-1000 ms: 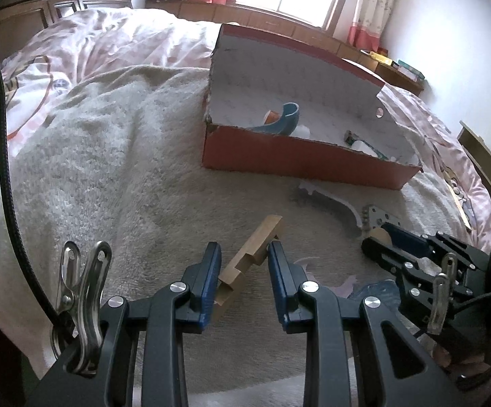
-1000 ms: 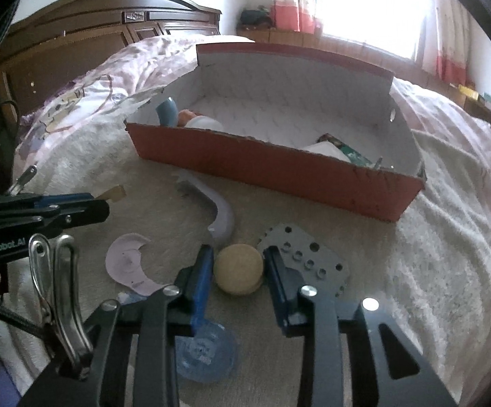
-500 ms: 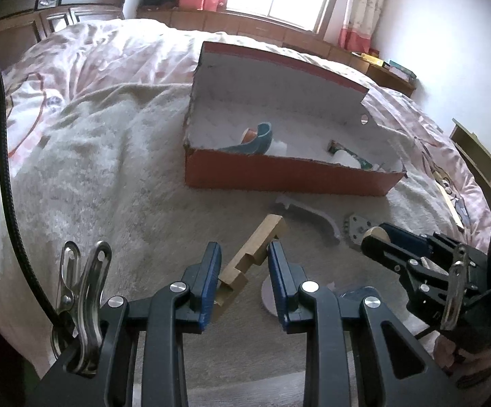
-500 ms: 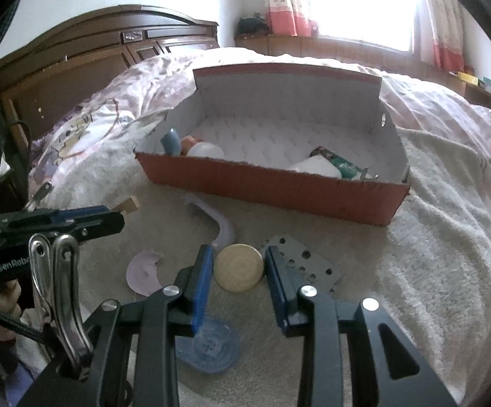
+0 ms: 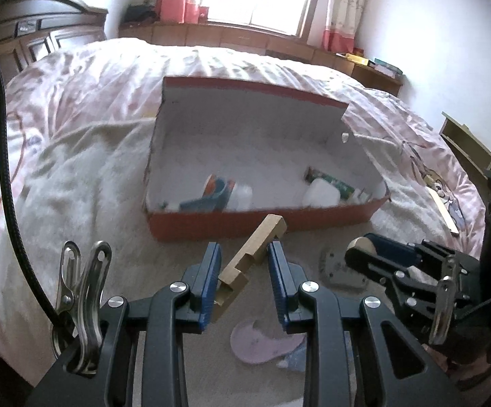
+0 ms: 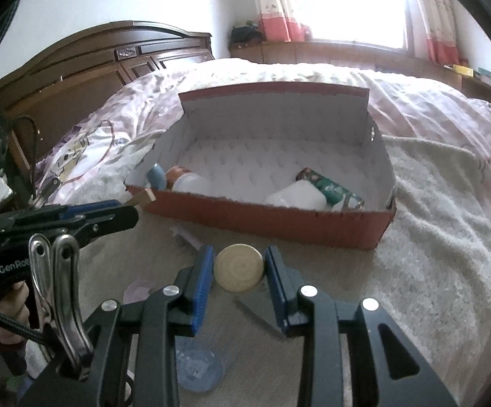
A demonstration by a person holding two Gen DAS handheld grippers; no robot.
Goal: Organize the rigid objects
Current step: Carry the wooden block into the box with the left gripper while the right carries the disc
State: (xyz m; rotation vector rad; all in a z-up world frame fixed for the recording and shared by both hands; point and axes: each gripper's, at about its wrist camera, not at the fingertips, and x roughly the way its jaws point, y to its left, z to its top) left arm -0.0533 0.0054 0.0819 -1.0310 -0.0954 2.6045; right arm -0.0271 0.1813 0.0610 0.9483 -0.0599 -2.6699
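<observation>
My left gripper (image 5: 243, 254) is shut on a notched tan wooden block (image 5: 252, 254) and holds it above the blanket, its far end near the front wall of the red box (image 5: 262, 224). My right gripper (image 6: 238, 257) is shut on a round tan wooden disc (image 6: 239, 268), lifted in front of the red box (image 6: 279, 220). The box holds a blue curved piece (image 5: 211, 200), a white bottle (image 6: 191, 183), a white container (image 6: 296, 196) and a green tube (image 6: 330, 186). The right gripper also shows at the right of the left wrist view (image 5: 357, 251).
On the beige blanket lie a pink crescent plate (image 5: 262, 339), a grey perforated plate (image 5: 333, 268), a lavender curved piece (image 6: 188, 237) and a blue round lid (image 6: 194, 369). A dark wooden headboard (image 6: 93, 64) stands at the left. Window and curtains lie behind.
Both grippers have risen and moved toward the red box, each carrying its piece. The box interior is now seen from higher up.
</observation>
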